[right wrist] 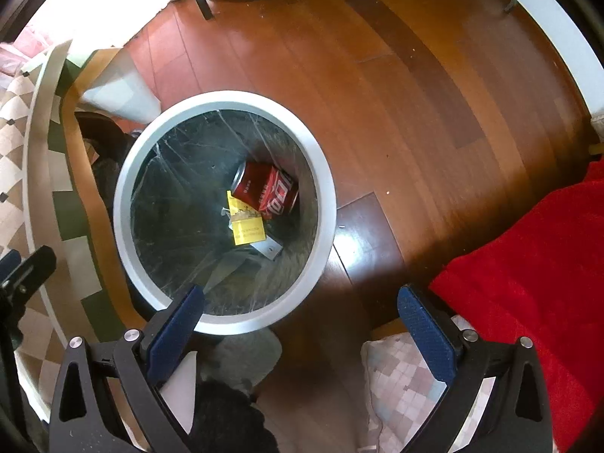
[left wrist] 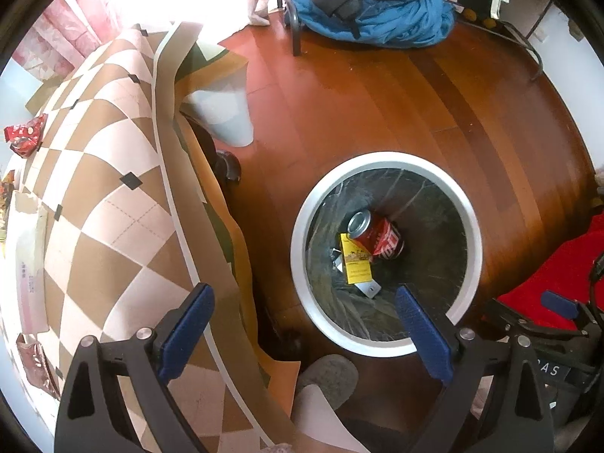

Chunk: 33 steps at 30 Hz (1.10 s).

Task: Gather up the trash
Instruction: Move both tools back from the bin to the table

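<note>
A round white-rimmed trash bin with a dark liner stands on the wooden floor; it also shows in the right wrist view. Inside lie a red cola can and a yellow packet. My left gripper is open and empty, just above the bin's near left rim. My right gripper is open and empty, above the bin's near right rim. On the checkered tablecloth at the left lies a red snack wrapper, with another wrapper near the table's front.
A white pail stands on the floor beside the table. A chair with blue and dark clothes is at the back. A red cloth lies at the right. A grey slipper is below the bin.
</note>
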Motion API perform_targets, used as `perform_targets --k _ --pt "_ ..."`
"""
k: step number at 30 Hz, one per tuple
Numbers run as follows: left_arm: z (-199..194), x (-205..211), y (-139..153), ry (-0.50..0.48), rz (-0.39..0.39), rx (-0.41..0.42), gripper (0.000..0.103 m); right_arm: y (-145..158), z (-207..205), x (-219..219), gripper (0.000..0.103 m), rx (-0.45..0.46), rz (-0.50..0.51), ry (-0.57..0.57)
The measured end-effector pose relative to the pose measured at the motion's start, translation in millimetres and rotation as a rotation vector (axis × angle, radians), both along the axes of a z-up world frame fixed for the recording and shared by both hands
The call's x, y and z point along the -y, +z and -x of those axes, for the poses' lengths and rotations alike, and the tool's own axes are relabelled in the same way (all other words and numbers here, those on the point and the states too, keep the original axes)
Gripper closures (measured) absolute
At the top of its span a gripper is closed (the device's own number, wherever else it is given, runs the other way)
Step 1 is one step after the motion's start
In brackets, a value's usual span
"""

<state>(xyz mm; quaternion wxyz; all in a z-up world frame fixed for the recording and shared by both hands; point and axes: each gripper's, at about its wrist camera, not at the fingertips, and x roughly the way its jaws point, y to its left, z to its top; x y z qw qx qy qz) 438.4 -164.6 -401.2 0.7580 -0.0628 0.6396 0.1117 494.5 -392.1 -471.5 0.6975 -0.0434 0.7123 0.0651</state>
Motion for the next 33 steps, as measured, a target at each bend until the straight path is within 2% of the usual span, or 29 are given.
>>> perform_targets --k 4,10,20,25,27,30,33 --pt "3 2 16 -0.004 -0.004 0.026 0.005 20 4 3 0.000 0.036 -0.008 -0.015" --pt "15 3 57 -0.011 -0.003 0.090 0.005 66 16 5 0.000 0.102 -0.033 -0.029" --pt "49 -14 151 0.013 -0.005 0.256 0.005 172 46 -4 0.000 0.253 -0.102 -0.060" --pt "76 -49 193 0.081 -0.046 0.320 0.005 220 60 -24 0.000 0.310 -0.157 -0.066" --pt "93 -77 207 0.128 -0.052 0.344 0.005 240 67 -44 0.000 0.333 -0.190 -0.046" --pt "119 -123 219 0.204 -0.088 0.363 0.005 254 78 -82 0.000 0.338 -0.238 0.005" --pt "147 -174 215 0.292 -0.147 0.350 0.005 256 91 -136 0.000 0.319 -0.274 0.085"
